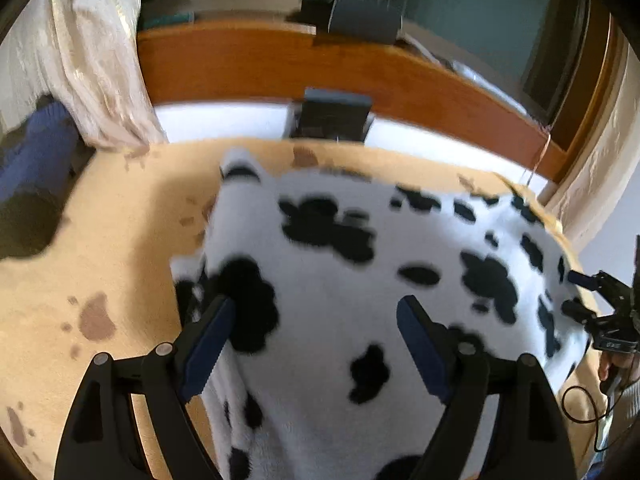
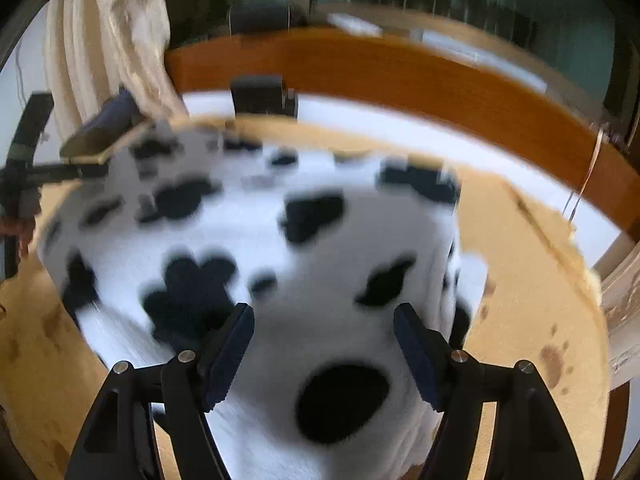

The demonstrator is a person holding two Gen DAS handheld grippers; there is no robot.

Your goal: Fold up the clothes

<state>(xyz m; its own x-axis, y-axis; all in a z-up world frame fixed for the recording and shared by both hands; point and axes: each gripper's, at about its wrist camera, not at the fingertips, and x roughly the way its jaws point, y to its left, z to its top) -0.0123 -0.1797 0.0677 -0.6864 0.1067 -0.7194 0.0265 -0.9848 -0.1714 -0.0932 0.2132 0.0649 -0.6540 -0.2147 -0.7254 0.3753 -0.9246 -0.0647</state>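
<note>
Fluffy white garment (image 1: 360,280) with black cow patches, on tan bedspread (image 1: 120,240)

I am in a bedroom at home. A bed with a tan blanket (image 1: 120,216) fills the view, its wooden headboard (image 1: 248,68) runs along the far edge, and cream curtains (image 1: 96,52) hang beside a window (image 1: 460,20) behind it.

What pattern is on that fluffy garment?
White with black cow-like blotches on the fleece garment, clearest in the left wrist view.
</note>
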